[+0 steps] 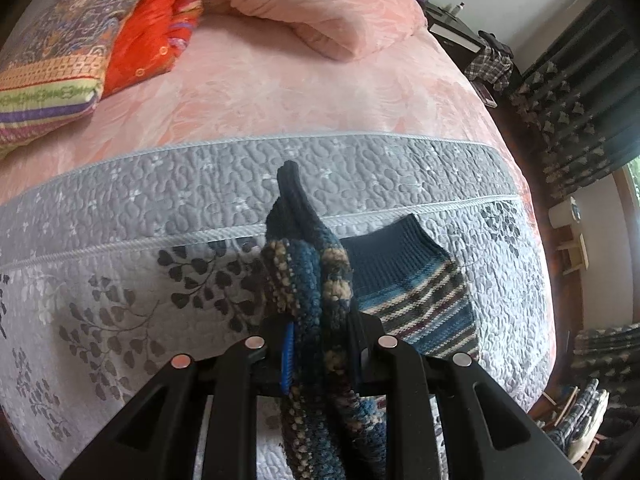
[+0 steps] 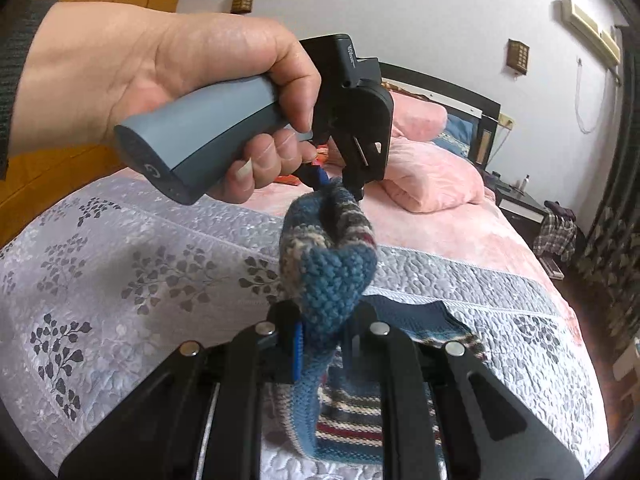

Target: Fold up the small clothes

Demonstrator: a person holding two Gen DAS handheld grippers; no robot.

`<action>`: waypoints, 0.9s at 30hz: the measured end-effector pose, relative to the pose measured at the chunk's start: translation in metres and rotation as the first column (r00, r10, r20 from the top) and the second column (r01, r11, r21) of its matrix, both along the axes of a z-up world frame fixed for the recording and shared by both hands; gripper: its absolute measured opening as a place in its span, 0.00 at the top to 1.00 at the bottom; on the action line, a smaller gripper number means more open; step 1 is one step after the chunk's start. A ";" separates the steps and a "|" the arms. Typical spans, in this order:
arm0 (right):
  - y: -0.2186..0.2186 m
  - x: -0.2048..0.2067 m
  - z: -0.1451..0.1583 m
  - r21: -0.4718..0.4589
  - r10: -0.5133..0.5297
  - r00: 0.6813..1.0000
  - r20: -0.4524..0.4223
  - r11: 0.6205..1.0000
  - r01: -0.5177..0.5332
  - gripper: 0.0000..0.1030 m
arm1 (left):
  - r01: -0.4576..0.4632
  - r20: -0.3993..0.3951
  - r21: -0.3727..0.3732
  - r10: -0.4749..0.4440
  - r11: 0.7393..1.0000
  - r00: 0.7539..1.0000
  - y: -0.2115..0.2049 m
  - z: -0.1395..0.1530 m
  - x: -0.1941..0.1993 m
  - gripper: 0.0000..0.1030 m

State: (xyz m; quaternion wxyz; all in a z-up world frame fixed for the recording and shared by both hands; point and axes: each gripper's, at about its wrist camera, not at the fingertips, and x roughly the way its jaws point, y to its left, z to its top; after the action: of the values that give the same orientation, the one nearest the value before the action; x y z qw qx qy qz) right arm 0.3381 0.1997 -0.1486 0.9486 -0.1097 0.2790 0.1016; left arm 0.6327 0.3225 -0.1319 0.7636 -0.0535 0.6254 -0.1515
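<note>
Above the quilt (image 1: 120,208), both hand-held grippers pinch one sock (image 1: 312,280).

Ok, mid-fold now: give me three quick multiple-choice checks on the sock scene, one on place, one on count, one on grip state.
1. Where does the second striped sock lie?
A. on the grey quilt
B. on the pink pillow
C. on the floor

2. How many grippers clamp the lifted knitted sock?
A. none
B. one
C. two

3. The right gripper is:
A. open, empty
B. shut on the sock
C. out of view

Answers: 1 A, it lies flat on the quilt; 2 C, the left gripper holds the far end, the right the near end; 3 B, knit fills its jaws.
</note>
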 end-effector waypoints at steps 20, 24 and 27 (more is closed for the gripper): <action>-0.071 0.007 -0.022 0.061 -0.098 0.994 -0.044 0.993 0.101 0.88 | 0.069 -0.012 0.030 -0.069 0.997 0.998 -0.094 -0.029 0.005 0.80; -0.086 0.008 -0.029 0.075 -0.119 0.991 -0.056 0.990 0.123 0.88 | 0.077 -0.016 0.036 -0.077 0.996 0.997 -0.109 -0.036 0.007 0.80; -0.098 0.009 -0.034 0.088 -0.137 0.988 -0.067 0.986 0.142 0.88 | 0.082 -0.020 0.040 -0.081 0.996 0.997 -0.121 -0.043 0.007 0.81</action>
State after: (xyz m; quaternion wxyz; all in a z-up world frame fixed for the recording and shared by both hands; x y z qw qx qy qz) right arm 0.3471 0.1013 -0.1828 0.9485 -0.0429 0.3097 0.0509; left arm 0.6399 0.2012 -0.1744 0.7520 -0.0136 0.6370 -0.1690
